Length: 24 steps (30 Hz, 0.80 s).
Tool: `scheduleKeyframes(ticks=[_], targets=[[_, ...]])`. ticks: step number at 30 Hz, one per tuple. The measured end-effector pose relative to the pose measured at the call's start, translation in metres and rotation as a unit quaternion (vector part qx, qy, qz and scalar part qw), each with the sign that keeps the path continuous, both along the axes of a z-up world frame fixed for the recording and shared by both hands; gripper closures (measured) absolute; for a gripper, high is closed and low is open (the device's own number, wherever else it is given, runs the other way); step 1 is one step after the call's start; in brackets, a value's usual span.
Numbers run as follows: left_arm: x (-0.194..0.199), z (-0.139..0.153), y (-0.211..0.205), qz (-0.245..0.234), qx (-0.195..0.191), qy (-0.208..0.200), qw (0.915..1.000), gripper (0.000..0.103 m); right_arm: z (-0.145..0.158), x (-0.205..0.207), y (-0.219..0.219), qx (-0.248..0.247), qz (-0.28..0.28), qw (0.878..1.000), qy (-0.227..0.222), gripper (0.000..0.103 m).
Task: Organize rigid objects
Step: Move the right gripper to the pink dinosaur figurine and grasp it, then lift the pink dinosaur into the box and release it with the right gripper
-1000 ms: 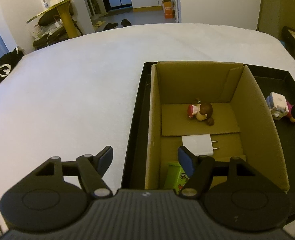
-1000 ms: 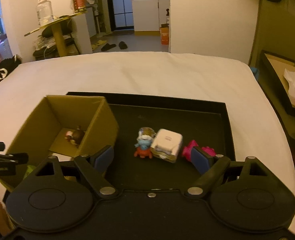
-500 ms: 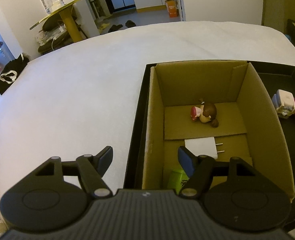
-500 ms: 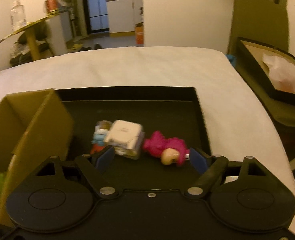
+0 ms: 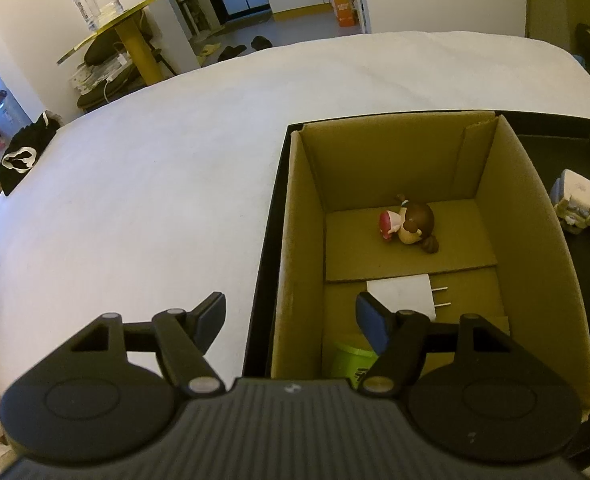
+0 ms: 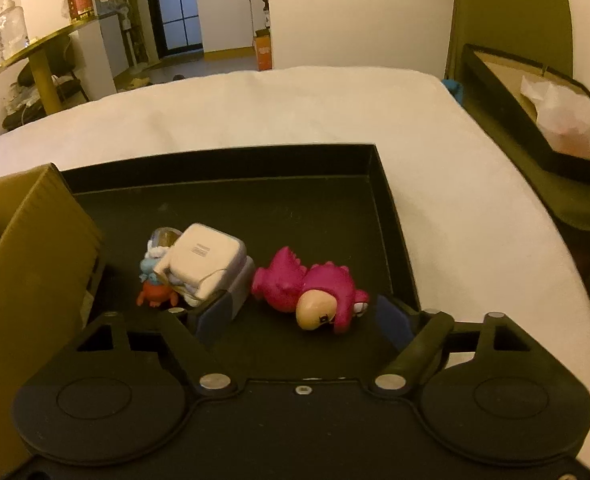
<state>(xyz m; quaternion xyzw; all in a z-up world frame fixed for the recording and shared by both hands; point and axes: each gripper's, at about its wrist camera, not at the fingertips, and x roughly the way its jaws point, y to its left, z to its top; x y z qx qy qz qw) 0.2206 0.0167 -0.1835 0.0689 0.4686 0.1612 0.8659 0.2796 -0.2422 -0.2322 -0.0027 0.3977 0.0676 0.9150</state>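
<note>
A pink bird toy [image 6: 311, 284] lies on its side in the black tray [image 6: 223, 160]. My right gripper [image 6: 303, 316] is open, its fingers standing either side of the toy with gaps left. Beside its left finger are a white cube adapter [image 6: 203, 260] and a small blue and orange figure [image 6: 155, 280]. The cardboard box [image 5: 395, 160] in the tray's left part holds a brown-haired doll [image 5: 411, 224], a white plug charger [image 5: 403, 292] and a green thing [image 5: 351, 360]. My left gripper [image 5: 291, 316] hangs open over the box's left wall, holding nothing.
The tray [image 5: 263, 264] sits on a white bed cover [image 5: 155, 200]. A second dark box [image 6: 535, 120] with crumpled paper stands off the bed's right side. A yellow round table [image 5: 135, 28] and clutter stand beyond the bed's far left.
My right gripper has sunk and shifted right, from facing the adapter to having the pink bird between its fingers. The left gripper has barely moved.
</note>
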Motion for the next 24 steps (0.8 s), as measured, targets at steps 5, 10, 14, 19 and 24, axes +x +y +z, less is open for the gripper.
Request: scheduleKeyframes(ticks=[5, 10, 14, 19, 24], targets=[[0.002, 0.0, 0.0, 0.002, 0.002, 0.001, 1.0, 0.033, -0.004, 0.003, 0.004, 0.003, 0.003, 1.0, 0.003, 0.022], [0.002, 0.0, -0.001, 0.0, 0.005, 0.003, 1.0, 0.033, -0.008, 0.011, 0.009, 0.002, 0.001, 1.0, 0.008, 0.022], [0.002, 0.0, 0.001, -0.001, 0.007, 0.003, 1.0, 0.033, -0.011, 0.015, 0.012, 0.002, -0.002, 1.0, 0.011, 0.025], [0.001, -0.001, 0.002, 0.0, 0.007, 0.001, 1.0, 0.033, -0.011, 0.011, 0.01, -0.004, 0.008, 1.0, 0.013, 0.037], [0.001, -0.001, 0.003, 0.004, 0.003, 0.001, 1.0, 0.033, -0.003, 0.0, 0.021, -0.03, 0.024, 0.999, 0.005, 0.037]])
